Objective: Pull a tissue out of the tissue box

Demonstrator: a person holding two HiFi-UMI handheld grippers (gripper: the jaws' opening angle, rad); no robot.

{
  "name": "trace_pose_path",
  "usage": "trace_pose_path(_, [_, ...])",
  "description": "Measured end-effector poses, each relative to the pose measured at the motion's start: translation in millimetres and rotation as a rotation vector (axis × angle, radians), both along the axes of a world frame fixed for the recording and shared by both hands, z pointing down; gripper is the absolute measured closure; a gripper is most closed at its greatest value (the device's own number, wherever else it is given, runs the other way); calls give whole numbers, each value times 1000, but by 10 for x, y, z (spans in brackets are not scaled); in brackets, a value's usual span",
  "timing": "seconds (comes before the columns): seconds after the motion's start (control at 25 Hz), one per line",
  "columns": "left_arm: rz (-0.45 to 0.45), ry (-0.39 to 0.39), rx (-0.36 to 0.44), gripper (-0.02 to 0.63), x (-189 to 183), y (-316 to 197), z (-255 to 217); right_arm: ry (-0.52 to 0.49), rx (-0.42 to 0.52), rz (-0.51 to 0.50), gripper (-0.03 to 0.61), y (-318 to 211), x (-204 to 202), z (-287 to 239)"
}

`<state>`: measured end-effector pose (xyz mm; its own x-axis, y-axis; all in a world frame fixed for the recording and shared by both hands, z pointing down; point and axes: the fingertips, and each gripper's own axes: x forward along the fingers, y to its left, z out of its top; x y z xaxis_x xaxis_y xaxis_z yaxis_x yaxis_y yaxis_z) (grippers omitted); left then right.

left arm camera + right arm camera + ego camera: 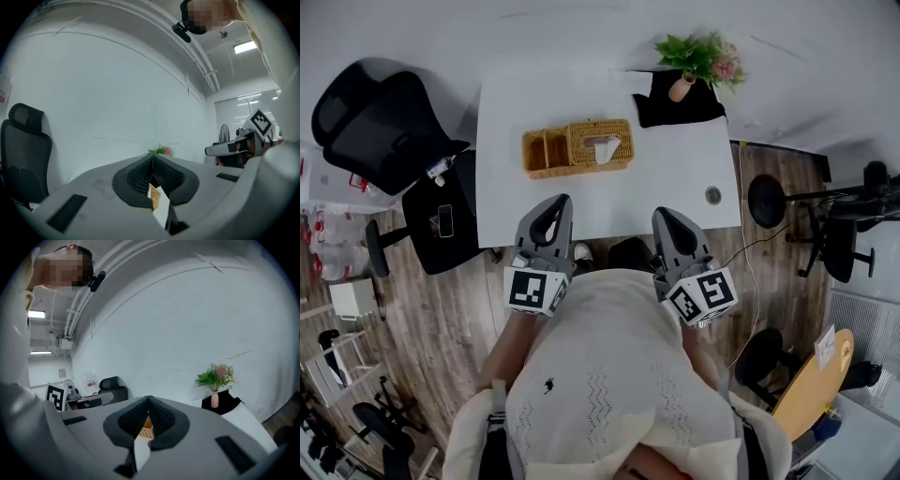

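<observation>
- The left gripper (pixel 153 159) is closed right up, jaw tips meeting, with nothing caught between them.
- The right gripper (pixel 149 400) has its jaws together as well and holds nothing.
- The person holds both side by side in front of a white knit top, at the near edge of the white table (pixel 675 178).
- The wicker tissue box (pixel 600 131) sits further out on the table, well apart from both grippers and a little left of centre.
- A white tissue (pixel 606 150) stands up out of the slot in its top.
- An open wicker compartment (pixel 544 152) adjoins the box's left end.
- At the far right corner, a small vase of leaves and pink flowers (pixel 698 61) stands on a black cloth (pixel 666 108).
- A black office chair (pixel 375 122) stands left of the table.
</observation>
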<state>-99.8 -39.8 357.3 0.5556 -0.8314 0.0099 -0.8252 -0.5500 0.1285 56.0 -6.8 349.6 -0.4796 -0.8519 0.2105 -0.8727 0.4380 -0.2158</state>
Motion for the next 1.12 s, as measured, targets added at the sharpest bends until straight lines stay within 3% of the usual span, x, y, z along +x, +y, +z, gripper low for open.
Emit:
trace_pose_path(0.44, [35,-2,-25,600,175,-67,130,6,-23,8,577,-6,83,110])
trace_pose_path(1.12, [41,-42,-107,600,414,-580,418,8,-57,-1,577,-486,260,180])
